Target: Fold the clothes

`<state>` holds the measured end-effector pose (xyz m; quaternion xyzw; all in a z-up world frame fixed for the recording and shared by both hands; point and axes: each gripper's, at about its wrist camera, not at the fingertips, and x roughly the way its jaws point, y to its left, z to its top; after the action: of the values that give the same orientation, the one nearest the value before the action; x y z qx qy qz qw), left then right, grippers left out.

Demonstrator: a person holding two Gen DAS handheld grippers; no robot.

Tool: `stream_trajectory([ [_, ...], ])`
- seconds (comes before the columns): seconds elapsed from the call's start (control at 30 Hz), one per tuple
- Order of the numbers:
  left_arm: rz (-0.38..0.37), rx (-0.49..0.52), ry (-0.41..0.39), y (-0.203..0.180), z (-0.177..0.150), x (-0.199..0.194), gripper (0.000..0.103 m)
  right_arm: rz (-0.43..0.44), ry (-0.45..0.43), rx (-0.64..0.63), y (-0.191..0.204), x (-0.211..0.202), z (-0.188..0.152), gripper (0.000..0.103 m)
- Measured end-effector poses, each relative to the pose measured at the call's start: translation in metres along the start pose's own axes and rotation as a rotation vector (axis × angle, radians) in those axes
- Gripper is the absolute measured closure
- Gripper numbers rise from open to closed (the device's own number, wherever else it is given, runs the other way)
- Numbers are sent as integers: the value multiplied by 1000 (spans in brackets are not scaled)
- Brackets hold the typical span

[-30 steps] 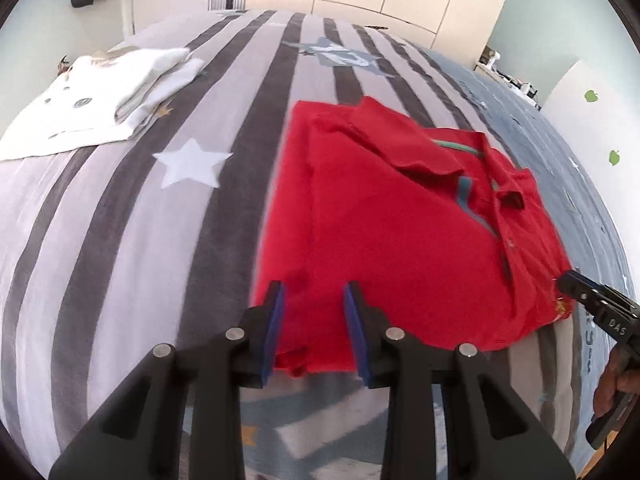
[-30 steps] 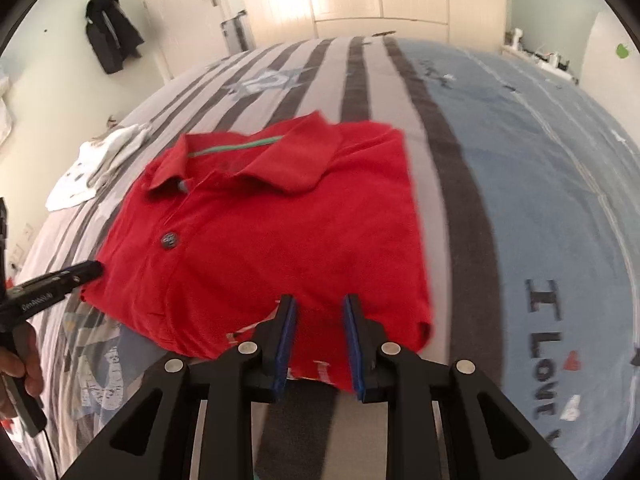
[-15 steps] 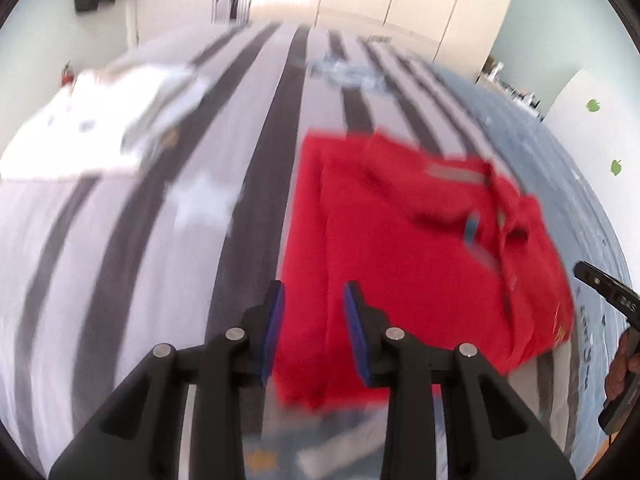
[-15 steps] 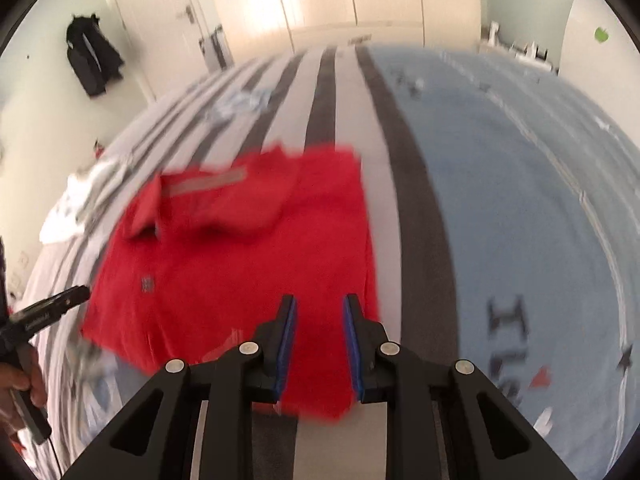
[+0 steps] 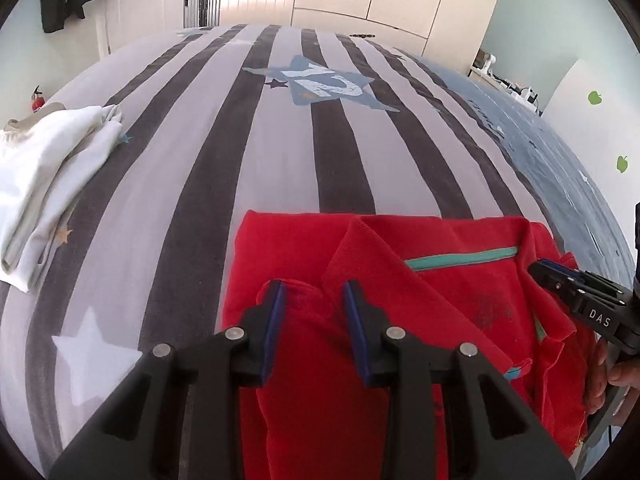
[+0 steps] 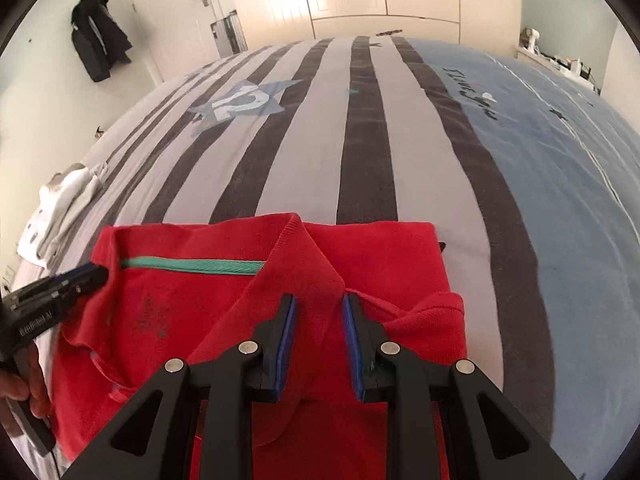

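Observation:
A red polo shirt [image 5: 460,292] [image 6: 180,308] with a teal collar band [image 5: 460,258] lies on the striped bedcover [image 5: 280,160]. Its lower part is doubled up toward the collar. My left gripper [image 5: 314,292] sits over the shirt's left side, its narrow gap filled with red hem fabric. My right gripper [image 6: 318,304] holds a bunch of red fabric just below the collar tip, on the shirt's right side. Each gripper also shows at the edge of the other's view: right gripper [image 5: 560,280], left gripper [image 6: 92,276].
A pile of folded white clothes [image 5: 44,168] [image 6: 60,204] lies at the bed's left edge. Bare bedcover [image 6: 360,160] stretches ahead to the wardrobe doors. A black jacket [image 6: 100,44] hangs on the left wall. A hand [image 5: 624,376] holds the right gripper.
Both grippers have moved forward from the shirt's lower hem toward the collar, carrying the hem with them. The lower part of the shirt now lies folded over the upper part.

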<state>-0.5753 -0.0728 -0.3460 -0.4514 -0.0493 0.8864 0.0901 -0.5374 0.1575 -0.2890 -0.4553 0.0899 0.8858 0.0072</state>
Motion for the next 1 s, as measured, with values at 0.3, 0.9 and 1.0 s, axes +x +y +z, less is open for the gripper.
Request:
stream_trajectory([
  [0.3, 41, -133, -17, 26, -16, -53, 56, -49, -45, 30, -20, -53, -4, 51],
  [0.9, -137, -290, 88, 30, -80, -50, 27, 189, 111, 220, -73, -72, -76, 36],
  [1.0, -143, -254, 102, 21, -79, -44, 27, 222, 118, 218, -72, -66, -72, 35],
])
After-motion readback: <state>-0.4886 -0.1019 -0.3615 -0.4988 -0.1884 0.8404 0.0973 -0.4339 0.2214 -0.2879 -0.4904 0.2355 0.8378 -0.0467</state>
